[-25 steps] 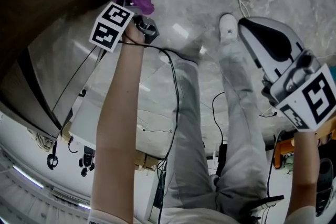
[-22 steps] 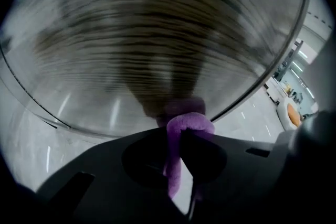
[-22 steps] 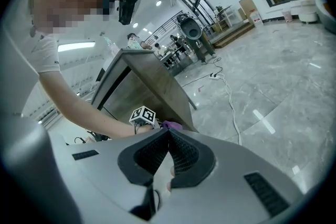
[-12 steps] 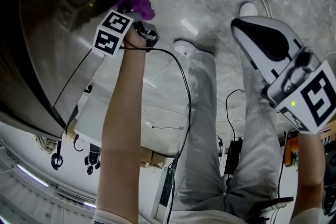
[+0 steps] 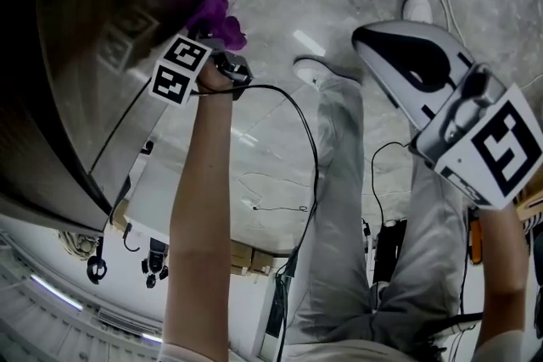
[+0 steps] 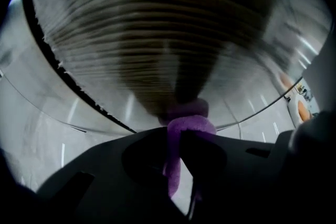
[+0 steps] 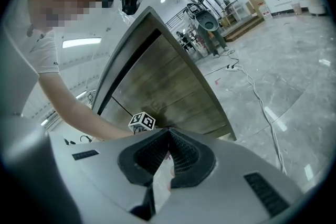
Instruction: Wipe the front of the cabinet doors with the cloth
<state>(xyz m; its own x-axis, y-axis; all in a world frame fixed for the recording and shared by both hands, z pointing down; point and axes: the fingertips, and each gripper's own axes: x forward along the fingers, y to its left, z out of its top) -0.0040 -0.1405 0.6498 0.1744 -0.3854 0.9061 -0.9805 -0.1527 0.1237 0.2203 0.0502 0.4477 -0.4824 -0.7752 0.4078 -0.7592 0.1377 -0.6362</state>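
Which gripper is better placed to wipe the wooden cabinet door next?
Left. The left gripper is shut on the purple cloth, right at the wooden cabinet door. The right gripper is shut, empty, held away.

The cabinet door (image 6: 157,44) is blurred; the left claw (image 6: 179,136) half hides the cloth (image 6: 190,124).

Bright glare, motion blur, fisheye edges
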